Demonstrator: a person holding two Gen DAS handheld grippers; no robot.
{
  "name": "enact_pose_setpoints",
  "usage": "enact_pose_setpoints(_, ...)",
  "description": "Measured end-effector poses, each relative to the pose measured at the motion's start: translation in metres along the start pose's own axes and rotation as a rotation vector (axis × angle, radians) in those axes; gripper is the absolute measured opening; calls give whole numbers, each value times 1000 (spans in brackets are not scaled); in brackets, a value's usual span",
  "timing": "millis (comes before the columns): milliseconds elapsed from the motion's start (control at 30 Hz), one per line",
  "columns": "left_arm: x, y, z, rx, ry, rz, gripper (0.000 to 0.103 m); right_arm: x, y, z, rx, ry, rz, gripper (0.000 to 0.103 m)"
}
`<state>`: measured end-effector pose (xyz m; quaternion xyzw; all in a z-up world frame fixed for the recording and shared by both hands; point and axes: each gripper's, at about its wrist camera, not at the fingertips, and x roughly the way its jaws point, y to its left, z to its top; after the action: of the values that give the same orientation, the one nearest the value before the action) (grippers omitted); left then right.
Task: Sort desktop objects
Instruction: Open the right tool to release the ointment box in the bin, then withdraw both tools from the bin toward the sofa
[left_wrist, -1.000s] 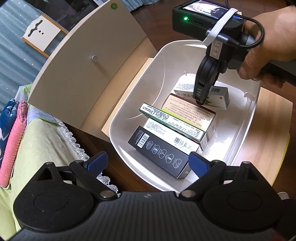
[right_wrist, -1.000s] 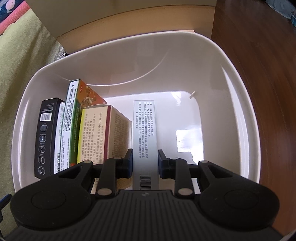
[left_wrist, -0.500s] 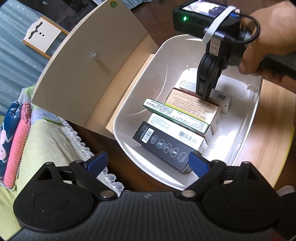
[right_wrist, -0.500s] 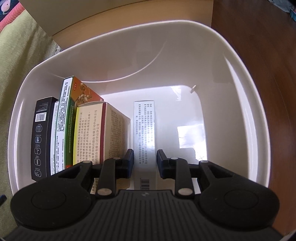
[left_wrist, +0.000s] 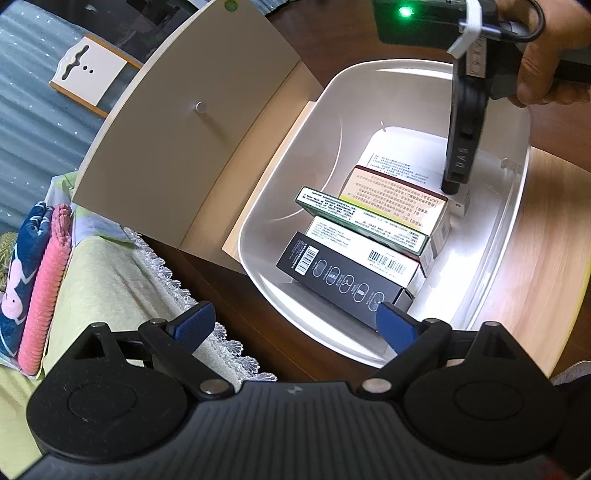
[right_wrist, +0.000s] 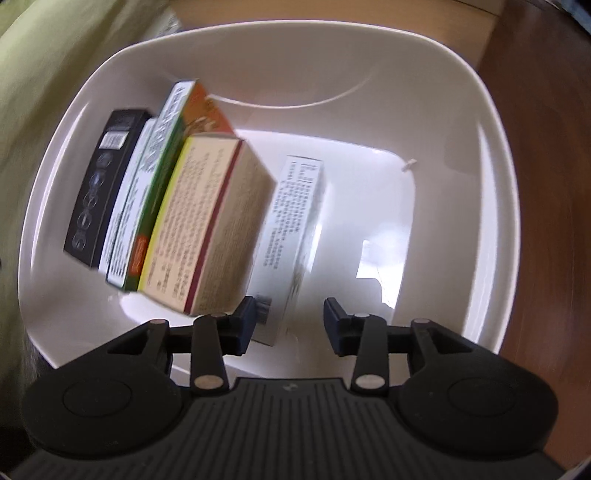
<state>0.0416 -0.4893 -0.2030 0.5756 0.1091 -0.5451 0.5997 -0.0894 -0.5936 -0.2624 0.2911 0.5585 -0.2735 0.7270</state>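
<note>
Right gripper (right_wrist: 288, 321) has let go: its fingers, pinched on the white box (right_wrist: 291, 236) half a second ago, are now spread with a gap either side, and the box stands free on its long edge on the bin floor. The right wrist view is motion-blurred and has tilted since then, so fine print is unreadable.

White plastic bin (left_wrist: 491, 258) sits on a light wooden board (left_wrist: 532, 295) over a dark wood table (left_wrist: 236, 295). Inside, from the left wall in the right wrist view: black box (right_wrist: 103, 188), thin white barcode box (right_wrist: 129, 206), green-and-orange box (right_wrist: 166, 162), cream-and-maroon box (right_wrist: 207, 229), all on edge, packed together and leaning. The white box is just beside the cream one, nearest the open half of the bin; I can't tell whether they touch.

In the left wrist view the right gripper's black finger (left_wrist: 461, 147) reaches down into the bin at the far end of the row, a hand (left_wrist: 546, 62) on the handle, green LED lit on the unit above.

Left gripper (left_wrist: 295, 325) is outside the bin, over its near rim, blue-padded fingers spread wide, holding nothing.

A beige panel (left_wrist: 177, 122) with a small knob stands left of the bin. Yellow-green cloth with lace trim (left_wrist: 110, 280) lies further left.
</note>
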Motion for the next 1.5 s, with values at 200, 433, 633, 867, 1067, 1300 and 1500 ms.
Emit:
enact_pose_setpoints(200,1,0,-4,2,14,4,95,2,22,-4,-267,62,-7,36)
enact_pose_setpoints(433,-1,2,-6,-5,12,6,95,14,40,-9,-504,96,-54,36)
enact_pose_setpoints(633,-3,2,-9,-7,17,3,95,23,48,-12,-624,92,-79,36)
enact_pose_setpoints(867,-5,4,-12,-11,16,1,95,22,55,-9,-729,89,-78,36)
enact_pose_setpoints(1067,-6,6,-14,-17,15,2,95,22,58,-8,-760,90,-81,36)
enact_pose_setpoints(1300,-6,4,-14,-16,19,1,95,21,65,-10,-833,69,-101,36)
enact_pose_setpoints(1500,-6,4,-13,-23,21,-2,95,11,65,-7,-800,60,-101,36)
